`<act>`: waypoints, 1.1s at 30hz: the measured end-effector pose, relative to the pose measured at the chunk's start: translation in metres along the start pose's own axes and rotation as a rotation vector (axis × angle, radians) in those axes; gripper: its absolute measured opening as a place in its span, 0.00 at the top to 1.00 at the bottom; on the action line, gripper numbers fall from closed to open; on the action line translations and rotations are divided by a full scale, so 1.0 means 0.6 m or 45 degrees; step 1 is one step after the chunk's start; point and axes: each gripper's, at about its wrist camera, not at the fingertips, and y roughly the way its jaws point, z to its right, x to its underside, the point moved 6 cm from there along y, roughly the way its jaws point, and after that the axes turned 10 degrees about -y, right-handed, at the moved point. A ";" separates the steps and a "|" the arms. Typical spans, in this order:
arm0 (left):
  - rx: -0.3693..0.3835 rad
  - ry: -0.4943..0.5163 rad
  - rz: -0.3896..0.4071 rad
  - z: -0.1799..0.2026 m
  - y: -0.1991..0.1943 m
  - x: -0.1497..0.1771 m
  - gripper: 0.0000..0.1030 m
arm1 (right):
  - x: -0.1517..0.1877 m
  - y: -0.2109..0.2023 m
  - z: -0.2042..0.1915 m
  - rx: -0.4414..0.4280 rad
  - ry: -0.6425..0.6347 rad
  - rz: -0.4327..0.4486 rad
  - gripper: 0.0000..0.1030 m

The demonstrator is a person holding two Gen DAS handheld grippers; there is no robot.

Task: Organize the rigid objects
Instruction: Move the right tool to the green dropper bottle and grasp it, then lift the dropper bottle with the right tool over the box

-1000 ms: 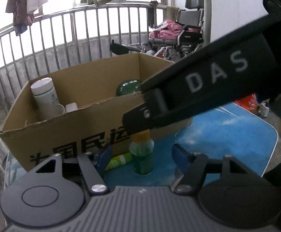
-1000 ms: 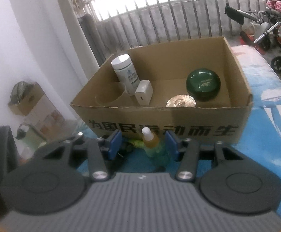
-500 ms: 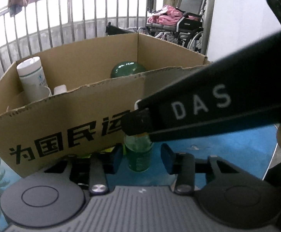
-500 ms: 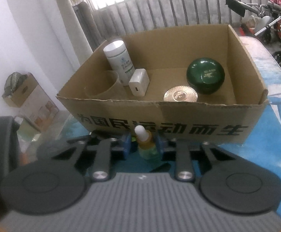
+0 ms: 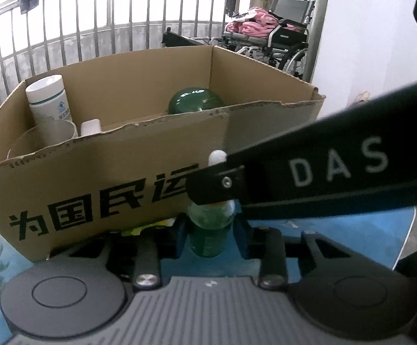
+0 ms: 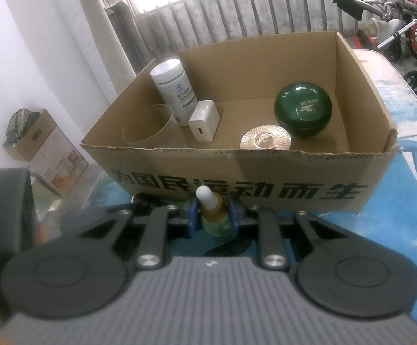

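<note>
The dropper bottle stands upright on the blue desk, just before the near wall of the cardboard box, probably waiting to join the green jar and white canister inside; the right tool has just narrowed and pinches its shoulder; the left tool, also just narrowing, flanks the body, contact unclear.

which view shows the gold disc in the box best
The right wrist view: it looks down into the box, so the gold disc lies in plain sight on the floor beside the green jar. In the left wrist view the box's front wall hides the disc entirely.
</note>
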 end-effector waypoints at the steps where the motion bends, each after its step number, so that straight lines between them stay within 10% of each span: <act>1: 0.002 -0.001 0.000 0.000 0.000 0.000 0.67 | 0.000 0.000 0.000 -0.001 -0.001 -0.001 0.80; 33: -0.022 0.038 0.172 0.033 -0.126 -0.020 0.68 | -0.024 -0.105 -0.052 -0.006 -0.085 0.102 0.80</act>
